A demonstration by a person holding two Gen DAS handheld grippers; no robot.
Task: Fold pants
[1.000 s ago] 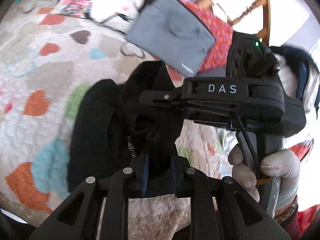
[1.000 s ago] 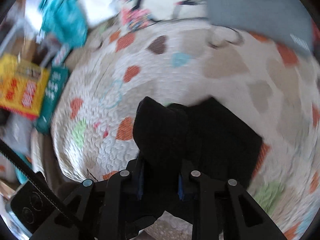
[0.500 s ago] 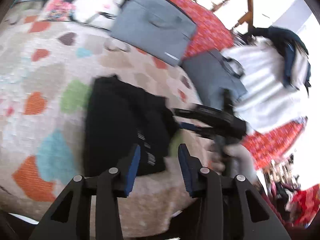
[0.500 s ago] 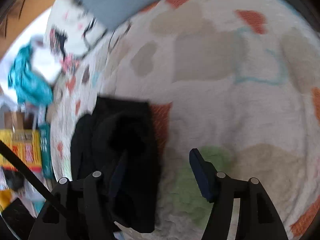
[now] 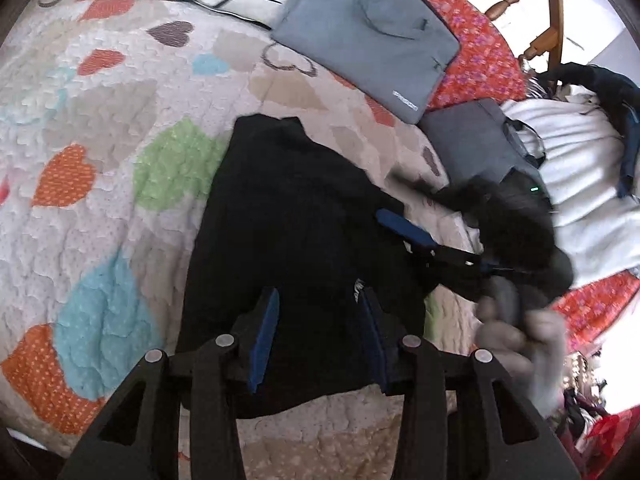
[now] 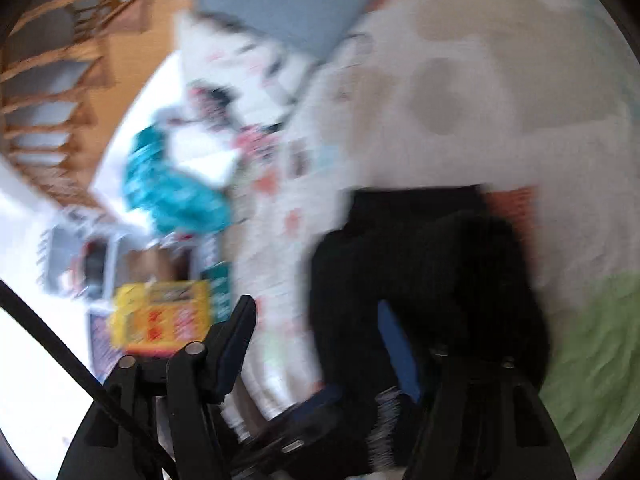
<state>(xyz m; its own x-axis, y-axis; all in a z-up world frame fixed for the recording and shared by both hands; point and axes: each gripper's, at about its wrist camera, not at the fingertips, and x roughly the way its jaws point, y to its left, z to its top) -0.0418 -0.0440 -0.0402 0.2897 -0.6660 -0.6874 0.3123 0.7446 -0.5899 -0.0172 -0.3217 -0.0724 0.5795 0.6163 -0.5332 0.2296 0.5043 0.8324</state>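
Heart-patterned quilt [image 5: 100,80] on bed. Black pants [image 5: 288,240] folded, lying under both tongs. Left tongs [image 5: 318,332] and right tongs [image 6: 320,344] open, empty. Likely next: smooth the bundle.

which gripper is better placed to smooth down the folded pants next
Left, probably. The left gripper hangs open directly over the folded black pants on the quilt. The right gripper, also open, sits off at their right edge, and its own view is motion-blurred.
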